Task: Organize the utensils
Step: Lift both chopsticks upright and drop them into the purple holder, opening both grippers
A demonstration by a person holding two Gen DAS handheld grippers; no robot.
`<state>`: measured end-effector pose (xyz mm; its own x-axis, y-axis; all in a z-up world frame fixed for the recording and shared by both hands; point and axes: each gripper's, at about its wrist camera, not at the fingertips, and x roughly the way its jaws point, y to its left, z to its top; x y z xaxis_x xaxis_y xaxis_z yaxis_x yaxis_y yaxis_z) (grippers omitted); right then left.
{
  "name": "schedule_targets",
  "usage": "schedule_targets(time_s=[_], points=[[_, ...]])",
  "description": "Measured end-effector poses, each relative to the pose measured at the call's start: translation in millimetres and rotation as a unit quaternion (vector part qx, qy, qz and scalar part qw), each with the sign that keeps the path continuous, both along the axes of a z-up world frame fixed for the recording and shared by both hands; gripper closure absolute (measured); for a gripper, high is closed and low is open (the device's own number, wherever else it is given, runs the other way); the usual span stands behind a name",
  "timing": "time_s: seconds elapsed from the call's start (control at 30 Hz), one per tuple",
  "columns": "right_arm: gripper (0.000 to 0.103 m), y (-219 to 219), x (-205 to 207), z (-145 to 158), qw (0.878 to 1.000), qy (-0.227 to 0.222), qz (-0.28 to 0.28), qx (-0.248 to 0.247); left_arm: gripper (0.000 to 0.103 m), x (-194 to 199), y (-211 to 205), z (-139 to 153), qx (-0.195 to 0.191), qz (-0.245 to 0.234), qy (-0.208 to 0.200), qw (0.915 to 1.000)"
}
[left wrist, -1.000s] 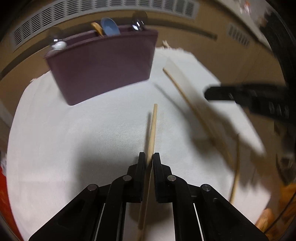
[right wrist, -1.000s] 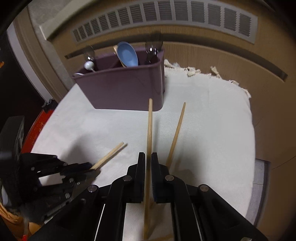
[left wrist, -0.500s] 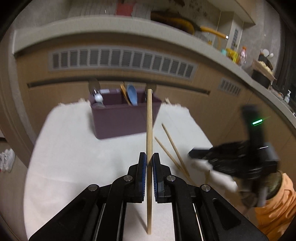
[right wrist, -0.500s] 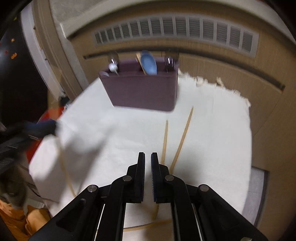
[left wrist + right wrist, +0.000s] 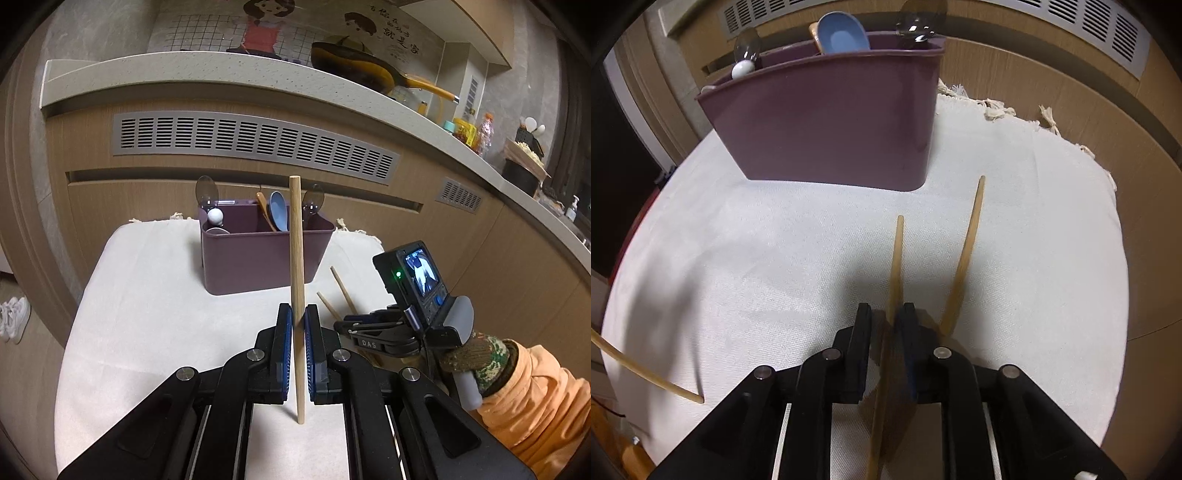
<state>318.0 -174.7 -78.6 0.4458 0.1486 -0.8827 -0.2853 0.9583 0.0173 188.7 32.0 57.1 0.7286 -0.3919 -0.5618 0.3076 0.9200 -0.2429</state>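
Observation:
My left gripper [image 5: 297, 325] is shut on a wooden chopstick [image 5: 296, 258] and holds it upright above the white cloth [image 5: 147, 302]. The purple utensil holder [image 5: 258, 254] stands behind it with a blue spoon [image 5: 279, 216] and other utensils inside. My right gripper [image 5: 885, 325] is low over the cloth [image 5: 757, 258], its jaws slightly apart around a chopstick [image 5: 897, 254] lying there; a second chopstick [image 5: 967, 251] lies just to its right. The holder [image 5: 834, 122] is ahead. The right gripper also shows in the left wrist view [image 5: 373, 328].
The table sits against a wooden cabinet with a vent grille [image 5: 255, 142] under a counter. The left-held chopstick's end [image 5: 646, 376] shows at the left of the right wrist view. The cloth's fringed edge [image 5: 997, 107] lies at the back right.
My left gripper lifted its chopstick from near-flat to upright and pulled back. My right gripper let go of its chopstick, rose, then came down low over the two lying chopsticks.

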Motion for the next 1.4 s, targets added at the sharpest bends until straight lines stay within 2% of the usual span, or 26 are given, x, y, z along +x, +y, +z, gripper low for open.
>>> schedule_targets(time_s=[0.17, 0.27, 0.43, 0.63, 0.77, 0.87, 0.97, 1.07, 1.13, 1.2, 1.3, 1.4], points=[[0.096, -4, -21, 17, 0.999, -0.025, 0.009, 0.026, 0.096, -3, 1, 2, 0.001, 0.002, -0.002, 1.0000], [0.096, -13, -43, 46, 0.996, -0.060, 0.011, 0.060, 0.096, -5, 0, 6, 0.003, 0.004, -0.006, 1.0000], [0.096, -20, -76, 88, 0.989, -0.116, 0.023, 0.089, 0.096, -10, -2, 16, 0.006, 0.006, -0.022, 0.9997], [0.096, -17, -91, 135, 0.976, -0.175, 0.027, 0.124, 0.096, -11, -5, 34, 0.010, 0.010, -0.046, 0.9989], [0.096, -17, -88, 187, 0.962, -0.243, 0.026, 0.125, 0.096, 3, -5, 71, 0.020, 0.020, -0.100, 0.9945], [0.096, -12, -76, 238, 0.946, -0.302, 0.021, 0.118, 0.096, 22, -8, 108, 0.032, 0.030, -0.153, 0.9873], [0.096, -8, -62, 273, 0.934, -0.339, 0.013, 0.115, 0.096, 48, -11, 140, 0.033, 0.047, -0.196, 0.9789], [0.096, -1, -37, 296, 0.925, -0.365, 0.000, 0.106, 0.096, 71, -14, 158, 0.033, 0.062, -0.229, 0.9710], [0.096, 2, -19, 301, 0.925, -0.365, -0.008, 0.106, 0.096, 88, -15, 164, 0.038, 0.067, -0.241, 0.9675], [0.096, 4, 1, 295, 0.928, -0.358, -0.013, 0.105, 0.096, 104, -16, 161, 0.038, 0.069, -0.237, 0.9683], [0.096, 7, 32, 266, 0.938, -0.329, -0.019, 0.107, 0.096, 130, -16, 144, 0.044, 0.074, -0.214, 0.9732], [0.096, 12, 62, 228, 0.954, -0.280, -0.019, 0.108, 0.096, 158, -10, 115, 0.042, 0.073, -0.173, 0.9814]])
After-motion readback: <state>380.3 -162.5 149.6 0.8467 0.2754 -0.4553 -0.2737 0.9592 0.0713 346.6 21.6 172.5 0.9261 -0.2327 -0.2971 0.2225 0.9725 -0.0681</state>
